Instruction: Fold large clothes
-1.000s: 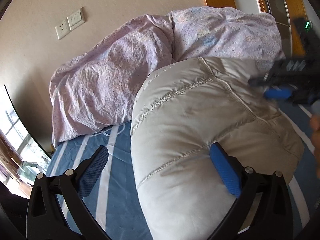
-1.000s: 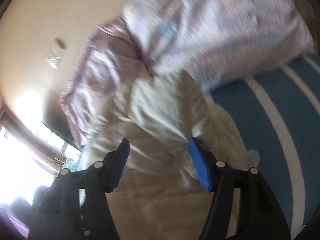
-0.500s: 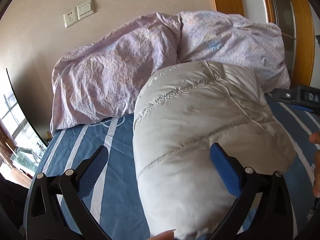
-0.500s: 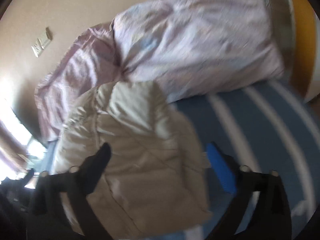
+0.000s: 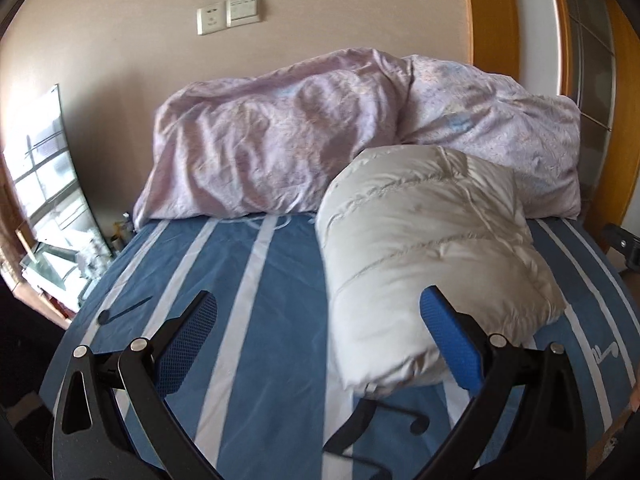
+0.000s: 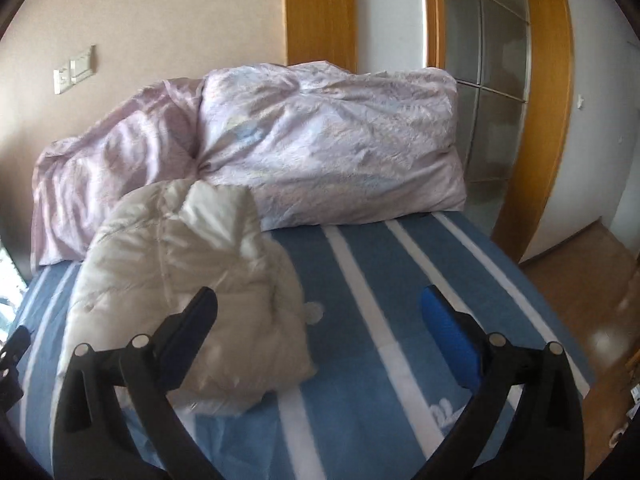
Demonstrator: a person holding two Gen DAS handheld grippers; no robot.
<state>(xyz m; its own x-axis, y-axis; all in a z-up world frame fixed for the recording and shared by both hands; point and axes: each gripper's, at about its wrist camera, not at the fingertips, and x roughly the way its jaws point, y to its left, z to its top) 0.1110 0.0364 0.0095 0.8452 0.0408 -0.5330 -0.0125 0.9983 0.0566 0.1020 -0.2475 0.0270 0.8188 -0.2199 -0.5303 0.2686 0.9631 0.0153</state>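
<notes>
Both tongs stand wide apart and hold nothing. On the left gripper [image 5: 318, 316] the blue, mesh-textured pads [image 5: 448, 340] spread over the striped sheet, the right-hand one in front of the near edge of the folded jacket; whether it touches, I can't tell. The right gripper [image 6: 318, 312] has just been opening its jaws, and only bare sheet shows between them, the coat lying behind its left finger. Both tools tilt gently downward toward the mattress.

Close behind them sits the puffer jacket [image 5: 424, 264], pale cream and slightly glossy, quilted in stitched bands, folded into a plump rounded bundle. It rests on the bed sheet [image 5: 256, 320], smooth blue fabric with white stripes running away toward the wall.

Farther back, a lilac duvet [image 5: 280, 144] lies heaped and crinkled against the beige wall, touching the jacket's far end. Above it hang two white switch plates [image 5: 230, 14], and a wood-framed glass door [image 6: 484, 60] stands off to the right.
</notes>
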